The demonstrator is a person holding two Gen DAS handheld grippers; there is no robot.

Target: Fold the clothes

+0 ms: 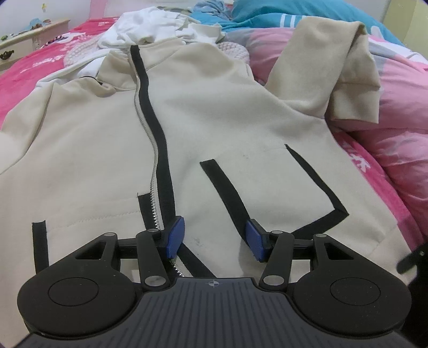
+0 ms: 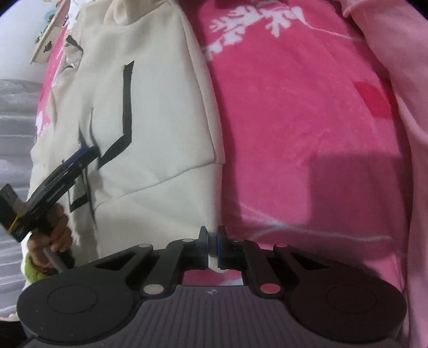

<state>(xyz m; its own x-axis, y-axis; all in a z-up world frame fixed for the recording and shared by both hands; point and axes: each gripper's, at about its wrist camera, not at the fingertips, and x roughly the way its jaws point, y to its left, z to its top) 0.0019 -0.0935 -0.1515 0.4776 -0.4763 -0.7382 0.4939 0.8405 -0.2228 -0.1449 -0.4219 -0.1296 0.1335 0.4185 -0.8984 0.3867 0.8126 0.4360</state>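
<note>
- we see a bed covered in a plush pink blanket (image 2: 294,112) with white branch-like prints, soft and fuzzy in texture.
- a cream zip-up jacket (image 1: 214,112) lies spread flat on it, front up; the cloth looks like matte fleece, with black tape trim edging the angled pockets.
- a metal zipper (image 1: 153,160) runs up the middle beside a black strip, closed as far as we can follow it.
- 1 sleeve (image 1: 334,72) lies bent back over itself on the blanket at the right of the left wrist view.
- behind the collar we see a heap of white and blue clothes (image 1: 165,24), crumpled.
- our left gripper (image 1: 215,235) hovers over the lower front, its 2 blue ribbed pads apart with nothing between them.
- our right gripper (image 2: 212,241) sits at the jacket's bottom corner, pads drawn together on a thin fold of the cream hem.
- in the right wrist view a hand (image 2: 50,235) with a green fuzzy cuff holds the left tool's handle.
</note>
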